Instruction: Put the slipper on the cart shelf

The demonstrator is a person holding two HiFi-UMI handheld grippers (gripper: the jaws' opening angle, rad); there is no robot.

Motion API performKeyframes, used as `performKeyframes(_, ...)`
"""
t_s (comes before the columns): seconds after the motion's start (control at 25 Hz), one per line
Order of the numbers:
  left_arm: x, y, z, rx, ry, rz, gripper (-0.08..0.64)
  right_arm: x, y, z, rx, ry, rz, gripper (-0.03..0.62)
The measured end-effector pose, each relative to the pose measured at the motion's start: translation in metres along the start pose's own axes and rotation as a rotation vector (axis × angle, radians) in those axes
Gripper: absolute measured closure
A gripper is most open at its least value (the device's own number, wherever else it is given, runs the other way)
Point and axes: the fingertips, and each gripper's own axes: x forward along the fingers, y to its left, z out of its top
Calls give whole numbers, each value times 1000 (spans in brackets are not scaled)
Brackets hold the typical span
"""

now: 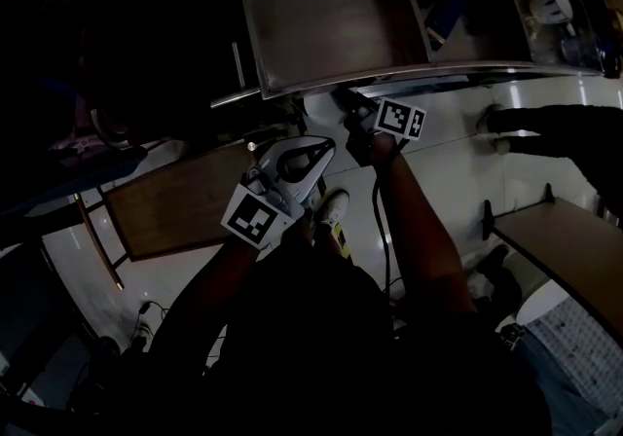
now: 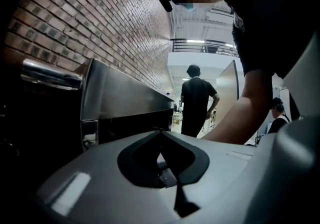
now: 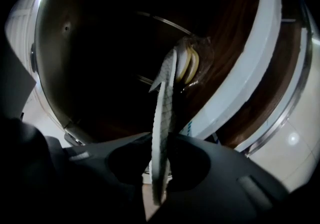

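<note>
Forearms (image 1: 414,220) fill the head view's foreground, with the left gripper (image 1: 310,154) and right gripper (image 1: 355,118) raised at the steel-rimmed cart (image 1: 292,84). Left gripper view: jaws together, nothing between them, beside the cart's steel edge. Right gripper view: jaws clamped on the slipper (image 3: 167,93), sole edge-on, in front of the brown cart shelf (image 3: 240,43).

Tool (image 3: 161,140) clamps slipper (image 3: 167,83) edge-on before cart shelf (image 3: 240,43).
</note>
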Motion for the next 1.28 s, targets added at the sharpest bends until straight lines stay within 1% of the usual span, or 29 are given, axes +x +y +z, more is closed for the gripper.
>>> performKeyframes(0.16, -2, -2, -2, -4, 4, -5, 557, -1, -2, 10, -23, -38, -50, 522)
performKeyframes(0.24, -3, -2, -2, -5, 0, -6, 557, -2, -4, 14, -15, -65, -72, 511)
performKeyframes(0.28, -3, -2, -2, -5, -2, -6, 557, -3, -5, 16, -8, -79, -81, 491)
performKeyframes(0.36, -3, -2, -1, -8, -5, -6, 557, -5, -7, 21, 1, -107, -102, 381)
performKeyframes(0.4, -4, -3, -1, -8, -4, -8, 557, -7, -8, 25, 2, -125, -114, 352)
performKeyframes(0.56, -5, -4, 0, 2, -9, -13, 557, -19, -13, 43, -43, -202, -191, 284)
performKeyframes(0.64, -7, -4, 0, 2, -10, -12, 557, -27, -17, 52, -66, -242, -236, 278)
performKeyframes(0.72, -8, -4, 0, -6, -10, -11, 557, -37, -18, 60, -70, -282, -253, 278)
performKeyframes(0.8, -8, -4, 1, -9, -10, -12, 557, -47, -14, 63, -66, -309, -247, 278)
performKeyframes(0.88, -9, -6, 4, -7, -15, -14, 557, -58, -3, 64, -68, -325, -221, 278)
performKeyframes(1.04, -11, -12, 16, -7, -30, -10, 557, -83, 38, 57, -113, -337, -132, 278)
performKeyframes(1.16, -16, -23, 31, 7, -47, -8, 557, -108, 81, 46, -202, -333, -71, 281)
performKeyframes(1.28, -24, -37, 48, 31, -65, -1, 557, -134, 129, 30, -333, -310, -25, 295)
